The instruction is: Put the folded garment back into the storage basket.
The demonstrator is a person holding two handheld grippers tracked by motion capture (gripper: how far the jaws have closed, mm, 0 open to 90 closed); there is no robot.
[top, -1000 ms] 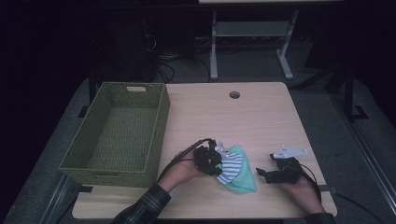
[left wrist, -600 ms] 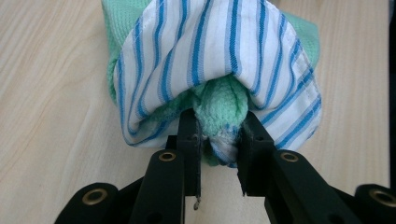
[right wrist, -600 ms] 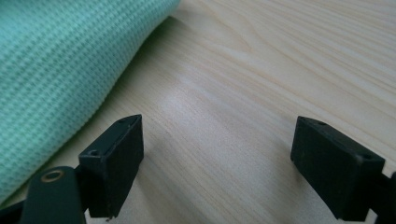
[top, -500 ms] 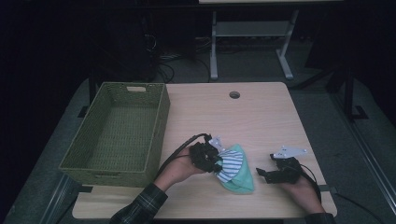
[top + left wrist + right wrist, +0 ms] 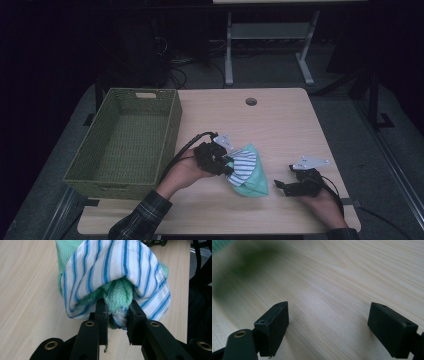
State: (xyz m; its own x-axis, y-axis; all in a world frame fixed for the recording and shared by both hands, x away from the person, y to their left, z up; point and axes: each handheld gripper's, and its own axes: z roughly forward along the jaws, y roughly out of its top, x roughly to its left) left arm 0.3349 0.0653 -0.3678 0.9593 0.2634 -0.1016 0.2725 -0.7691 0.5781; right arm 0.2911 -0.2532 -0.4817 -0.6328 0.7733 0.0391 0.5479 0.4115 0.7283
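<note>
A bundle of two cloths, a green one [image 5: 254,183] and a white one with blue stripes [image 5: 245,165], hangs above the table near its front. My left gripper [image 5: 229,168] is shut on the bunched edge of the bundle; in the left gripper view the green cloth [image 5: 117,296] is pinched between the jaws with the striped cloth [image 5: 110,267] draped over it. My right gripper [image 5: 281,187] rests on the table to the right of the cloths. In the right gripper view it [image 5: 328,323] stands open over bare wood with nothing between its jaws.
A green woven basket [image 5: 172,125], with nothing in it, stands on the left side of the wooden table [image 5: 270,125]. A round cable hole [image 5: 251,101] sits near the table's far edge. Beyond the table are a metal stand [image 5: 270,35] and dark floor.
My left gripper has risen and shifted slightly with the cloth bundle, lifting most of it off the table. The right gripper has stayed where it was.
</note>
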